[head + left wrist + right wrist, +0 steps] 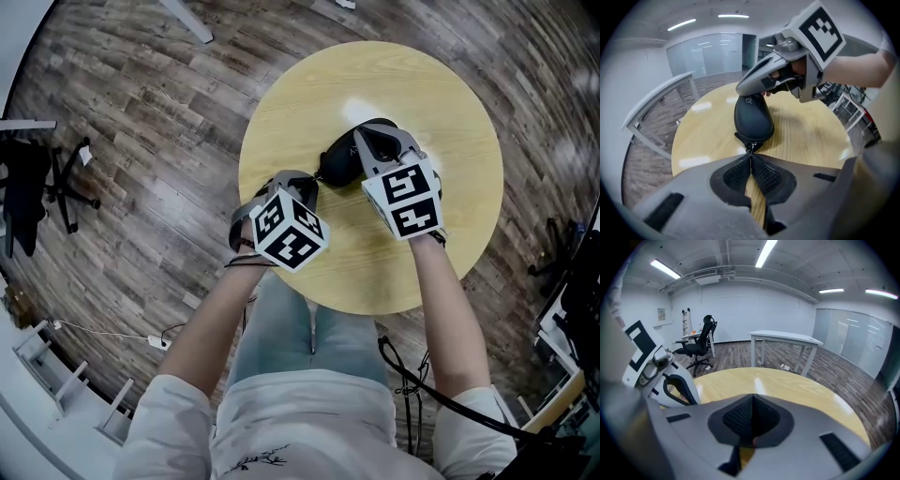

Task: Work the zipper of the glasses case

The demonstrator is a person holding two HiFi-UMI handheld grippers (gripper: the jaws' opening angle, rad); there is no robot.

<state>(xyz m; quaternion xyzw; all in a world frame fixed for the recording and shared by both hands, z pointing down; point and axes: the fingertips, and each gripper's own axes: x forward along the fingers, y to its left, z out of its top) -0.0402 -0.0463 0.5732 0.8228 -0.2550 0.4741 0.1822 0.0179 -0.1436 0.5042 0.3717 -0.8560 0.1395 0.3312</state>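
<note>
Two grippers meet over a round table in the head view, the left gripper and right gripper flanking a black case.

In the left gripper view, its jaws are pinched together on the zipper pull. The case lies just ahead, with the right gripper's tip over its far end.

In the right gripper view, its jaws are closed with nothing seen between them, and the left gripper is off to its left.

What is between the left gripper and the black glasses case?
Just the small zipper pull, pinched in the left gripper's shut tips and leading to the glasses case. The left gripper view shows it.
</note>
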